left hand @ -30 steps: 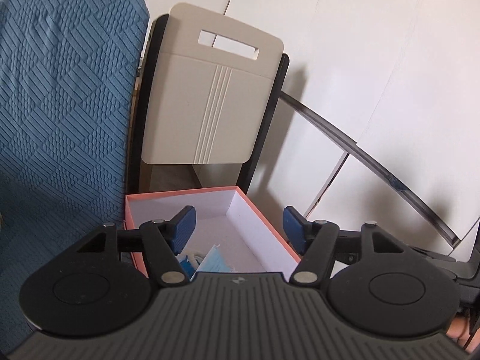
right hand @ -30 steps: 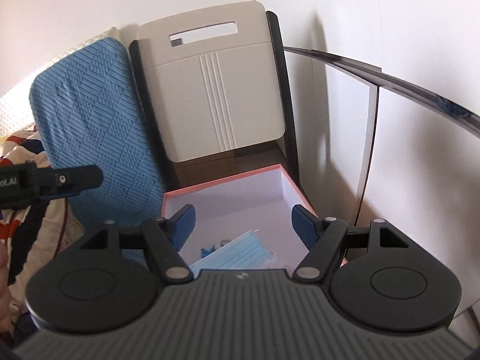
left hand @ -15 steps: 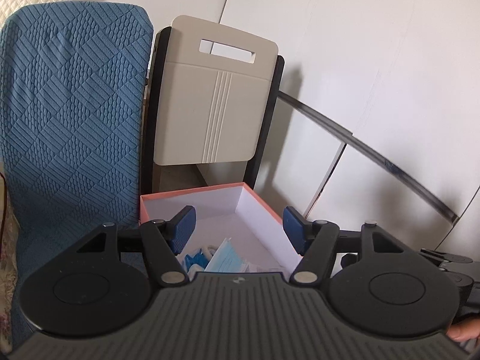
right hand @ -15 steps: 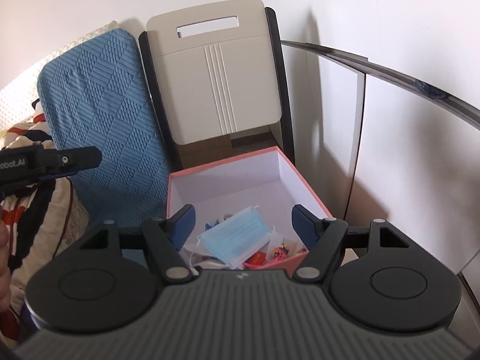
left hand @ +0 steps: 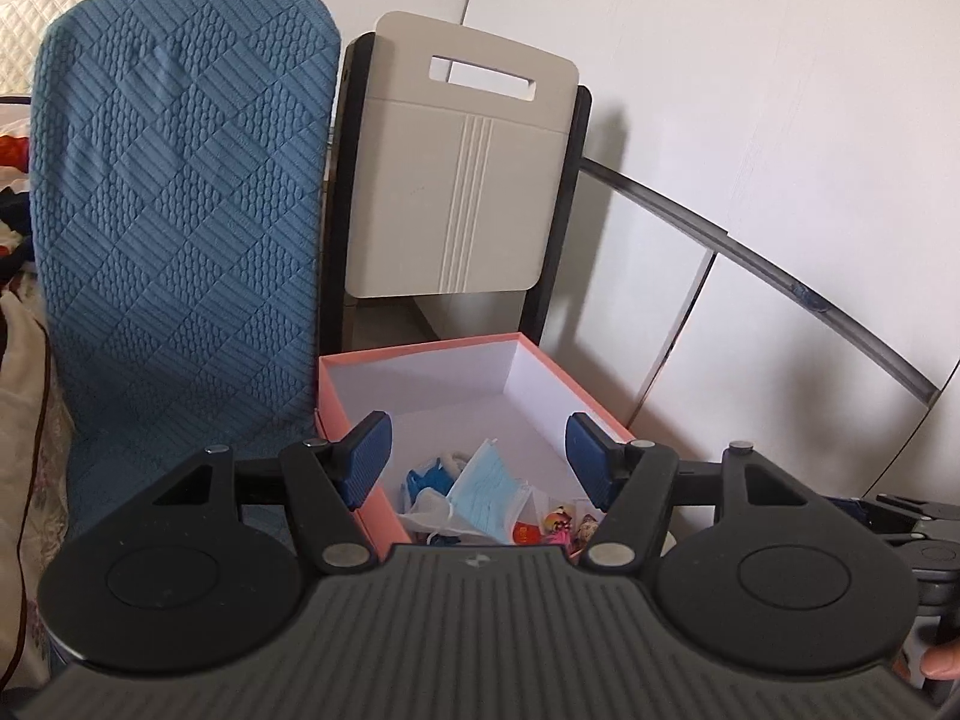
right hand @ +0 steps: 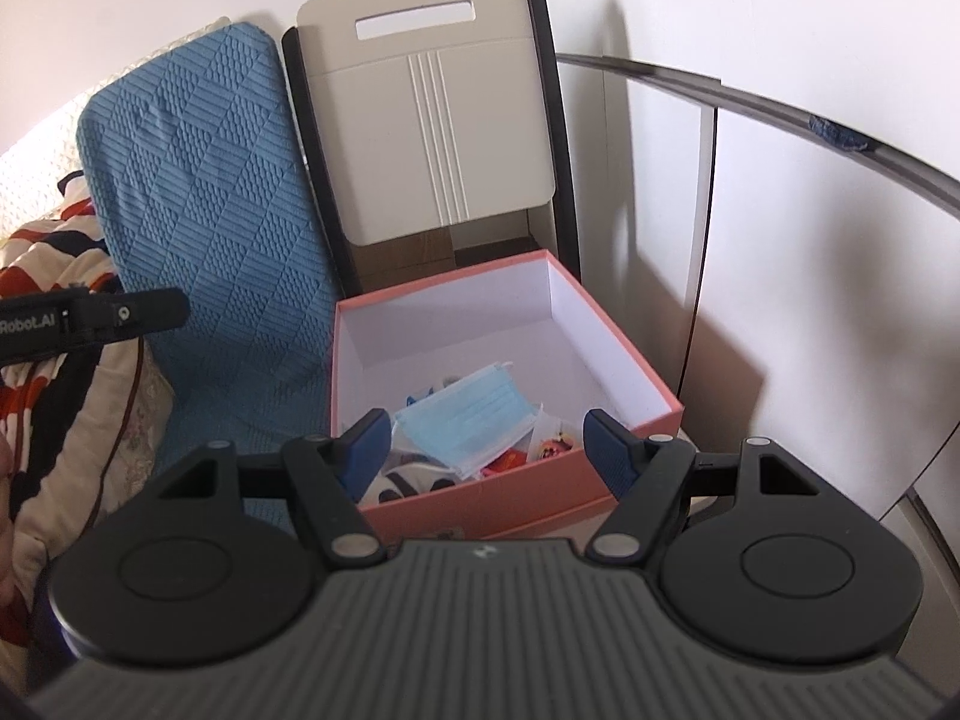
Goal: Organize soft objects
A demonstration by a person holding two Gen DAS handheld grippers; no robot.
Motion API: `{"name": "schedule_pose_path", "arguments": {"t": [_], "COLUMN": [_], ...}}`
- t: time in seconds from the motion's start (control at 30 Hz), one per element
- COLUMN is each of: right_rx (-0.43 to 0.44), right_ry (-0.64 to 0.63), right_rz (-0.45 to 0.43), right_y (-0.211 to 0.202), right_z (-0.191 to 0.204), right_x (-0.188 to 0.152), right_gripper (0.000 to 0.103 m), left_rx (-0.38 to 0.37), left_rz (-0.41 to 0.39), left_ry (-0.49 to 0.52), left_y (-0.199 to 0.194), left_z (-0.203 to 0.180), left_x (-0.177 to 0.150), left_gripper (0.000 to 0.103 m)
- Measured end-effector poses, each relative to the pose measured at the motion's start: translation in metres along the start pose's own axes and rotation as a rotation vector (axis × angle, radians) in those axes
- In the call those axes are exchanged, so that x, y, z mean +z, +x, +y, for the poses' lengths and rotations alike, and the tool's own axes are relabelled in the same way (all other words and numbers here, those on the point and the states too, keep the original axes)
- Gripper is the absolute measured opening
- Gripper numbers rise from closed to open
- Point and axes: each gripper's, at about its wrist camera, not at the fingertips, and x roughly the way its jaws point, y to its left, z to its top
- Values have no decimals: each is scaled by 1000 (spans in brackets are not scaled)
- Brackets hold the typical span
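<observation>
White wall panels (left hand: 750, 138) close off the back of the left wrist view, with a folded beige chair (left hand: 462, 174) leaned against them, presumably stowed out of the way. A blue quilted cushion (left hand: 180, 228) is stood on end just left of the chair. A pink box (left hand: 351, 438) with a white lining is set open-topped in front of the chair, so that it can be reached from above. The soft objects are heaped at its near end: a light blue face mask (left hand: 489, 489) is laid on top, darker blue material (left hand: 429, 477) beside it, small colourful items (left hand: 564, 525) to the right. The left gripper (left hand: 478, 456) is held above the box's near end, fingers spread and nothing between them; a reach into the heap is judged to be in preparation. No writing can be read in this view.

White panels again form the backdrop in the right wrist view. The same box (right hand: 612, 348) is seen from higher up, its far half bare. The mask (right hand: 468, 414) is lain across a striped fabric piece (right hand: 414, 477). The right gripper (right hand: 478, 450) is poised over the near wall, fingers released and empty. At the left edge a black bar (right hand: 90, 318) of the other tool is marked "Robot.AI". Striped bedding (right hand: 42, 264) is bunched behind it.
</observation>
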Motion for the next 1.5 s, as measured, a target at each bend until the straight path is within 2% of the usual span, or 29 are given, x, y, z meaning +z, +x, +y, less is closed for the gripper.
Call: {"name": "schedule_pose_path", "arguments": {"t": [0.5, 0.9, 0.97, 1.03, 1.07, 1.1, 1.13, 1.17, 1.5], "right_rx": [3, -7, -13, -13, -11, -12, -16, -18, -32], "right_ry": [-6, -5, -7, -4, 0, 3, 5, 7, -4], "right_rz": [52, 49, 48, 45, 45, 47, 50, 49, 49], "right_y": [6, 9, 9, 10, 10, 11, 11, 12, 13], "right_z": [4, 3, 2, 1, 1, 1, 0, 0, 1], "right_x": [-18, -17, -17, -17, -17, -17, -17, -17, -18], "right_gripper": [73, 73, 73, 73, 73, 79, 96, 103, 103], "left_rx": [30, 35, 40, 43, 45, 48, 49, 49, 91], "left_rz": [55, 73, 76, 78, 75, 72, 69, 69, 75], "left_ry": [-22, -32, -38, -44, -46, -46, -44, -44, -69], "left_y": [-1, 3, 3, 3, 3, 3, 2, 2, 4], "left_z": [6, 7, 7, 8, 8, 8, 8, 7, 10], "left_x": [-20, -22, -22, -22, -22, -22, -22, -22, -22], "left_gripper": [70, 70, 75, 90, 93, 96, 100, 101, 103]}}
